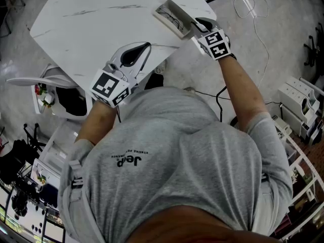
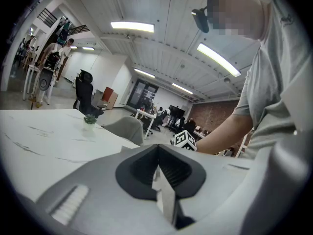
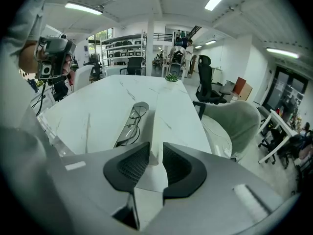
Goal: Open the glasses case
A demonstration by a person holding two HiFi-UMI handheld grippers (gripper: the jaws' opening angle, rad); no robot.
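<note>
My right gripper is closed down narrow on the raised lid of the white oblong hard-shell glasses case. In the right gripper view the thin white lid wall stands upright between the two dark ribbed pads, and both press against it. The case lies open at the near edge of the white marble-patterned table, close to the corner on my right side. Just beyond the jaws I see a pair of thin dark wire-framed glasses lying lengthwise in the tray, left of the lid. My left gripper has its jaws brought together with nothing between them. It hangs over the near table edge, well apart from the case, pointing roughly level across the tabletop; I cannot tell whether it touches the table. From the left gripper view the square-marker cube of the right gripper shows past the jaws, with the bare forearm behind it. Farther along the table, near its far end, stands a small green potted plant. Off the table's right side is a pale grey upholstered chair and, farther back, a black office chair. Beyond them are metal shelving racks under ceiling strip lights.
</note>
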